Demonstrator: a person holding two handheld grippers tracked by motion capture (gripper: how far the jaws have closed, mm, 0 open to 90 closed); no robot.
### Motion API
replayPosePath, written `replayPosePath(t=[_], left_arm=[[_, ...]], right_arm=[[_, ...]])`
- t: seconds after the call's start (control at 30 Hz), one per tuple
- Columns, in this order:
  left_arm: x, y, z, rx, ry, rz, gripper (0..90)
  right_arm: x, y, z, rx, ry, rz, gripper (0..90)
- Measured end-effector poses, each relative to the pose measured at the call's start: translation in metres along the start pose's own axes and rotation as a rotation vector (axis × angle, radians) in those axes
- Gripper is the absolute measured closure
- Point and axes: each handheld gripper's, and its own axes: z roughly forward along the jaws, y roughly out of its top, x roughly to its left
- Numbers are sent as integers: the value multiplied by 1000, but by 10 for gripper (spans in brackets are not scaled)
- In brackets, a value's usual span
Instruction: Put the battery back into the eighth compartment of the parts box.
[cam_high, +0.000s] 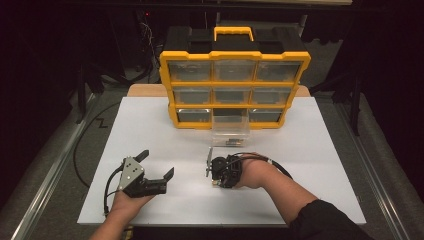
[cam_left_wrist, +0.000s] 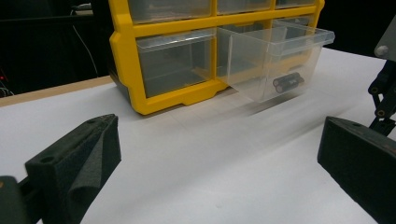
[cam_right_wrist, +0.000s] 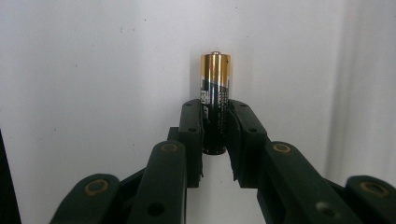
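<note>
Black and gold, the battery (cam_right_wrist: 215, 100) lies on the white table (cam_high: 310, 165) between the pads of the right claw (cam_right_wrist: 215, 135), which is clenched on its dark lower half, with the gold end and its small button sticking out beyond the tips; in the high view that right claw (cam_high: 212, 170) sits near the middle of the table, just on the near side of the pulled-out clear drawer (cam_high: 230, 131); the left claw (cam_high: 159, 164) rests to the near left with its jaws spread wide and nothing between them. Two more batteries (cam_left_wrist: 288, 81) lie in the drawer, which juts from the bottom row of the yellow organiser (cam_high: 234, 80) at the far side of the table.

By my judgement the battery is small, rigid and fairly dense for its size, so it will not bend or crush under a firm pinch; its wrapper looks smooth and its body is round, so it may roll on the table or pivot and slide between the pads if gripped near one end; a hold across the middle of the barrel, pads flat on opposite sides, seems the safest; the present grip sits toward the dark end, which could let the gold end droop when lifted.
</note>
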Motion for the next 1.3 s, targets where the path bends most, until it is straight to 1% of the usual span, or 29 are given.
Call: replayPosePath(t=[0.17, 0.37, 0.5, 0.53, 0.6, 0.67, 0.77, 0.83, 1.03, 1.13, 1.23, 1.27, 1.3], left_arm=[[0, 0, 0, -2, 0, 1, 4], [0, 0, 0, -2, 1, 1, 4], [0, 0, 0, -2, -1, 1, 4], [0, 0, 0, -3, -1, 1, 4], [0, 0, 0, -3, 0, 0, 4], [0, 0, 0, -4, 0, -1, 4], [0, 0, 0, -4, 0, 0, 4], [0, 0, 0, -4, -1, 0, 4], [0, 0, 0, -3, -1, 1, 4], [0, 0, 0, -3, -1, 0, 4], [0, 0, 0, -4, -1, 0, 4], [0, 0, 0, -4, 0, -1, 4], [0, 0, 0, -3, 1, -1, 4]], right_arm=[[-2, -4, -3, 1, -3, 4, 790], [-6, -11, -10, 6, -6, 30, 790], [-9, -16, -13, 12, -12, 41, 790], [-10, -17, -14, 10, -14, 37, 790], [-11, -20, -16, 14, -15, 48, 789], [-12, -23, -17, 18, -19, 50, 790], [-15, -28, -19, 18, -20, 63, 789], [-17, -32, -21, 22, -28, 73, 789], [-23, -42, -27, 19, -39, 88, 790], [-25, -46, -28, 28, -46, 92, 790], [-26, -48, -29, 33, -42, 95, 790], [-27, -49, -29, 31, -44, 88, 790], [-27, -50, -29, 31, -43, 96, 789]])
